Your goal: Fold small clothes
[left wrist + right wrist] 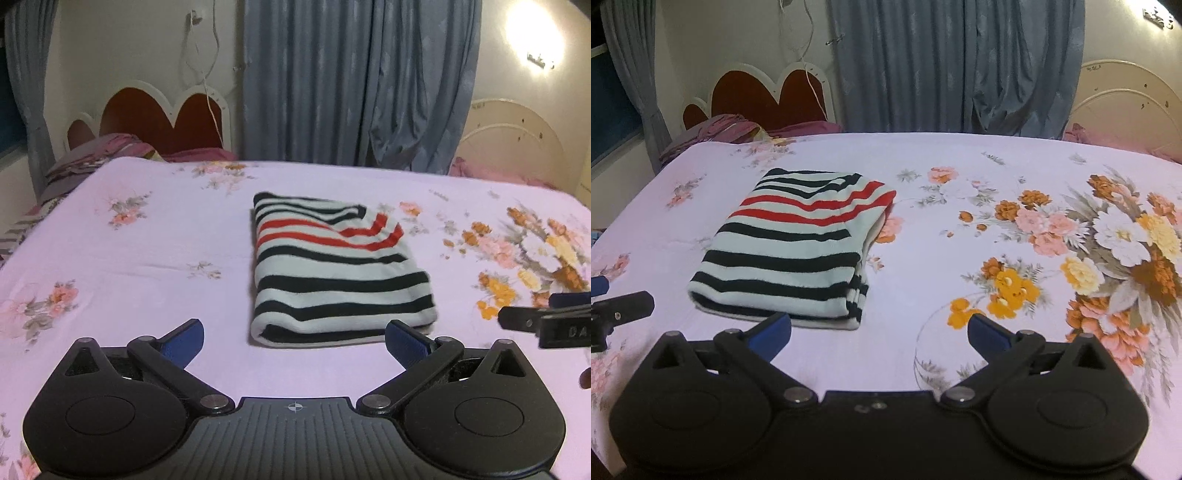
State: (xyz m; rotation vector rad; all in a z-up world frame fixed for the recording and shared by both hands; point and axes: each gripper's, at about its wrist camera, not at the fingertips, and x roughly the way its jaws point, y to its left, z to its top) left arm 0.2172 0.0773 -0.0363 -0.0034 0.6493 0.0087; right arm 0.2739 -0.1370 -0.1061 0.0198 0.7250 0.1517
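Stripes of black, white and red are showing on the folded garment (334,269), which is lying on the floral bed sheet (129,251). Left gripper (294,341) and right gripper (879,332) are hovering near it, jaws wide and holding nothing.

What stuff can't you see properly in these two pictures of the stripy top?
- Striped top: its underside and inner layers are hidden by its own folds in both views, so sleeves or a collar cannot be told.
- Right gripper: in the left wrist view the picture's right edge cuts it off; only one blurred finger shows.
- Left gripper: in the right wrist view the left edge cuts it off.
- Beds behind the flowered sheet: the sheeted surface hides their lower parts.
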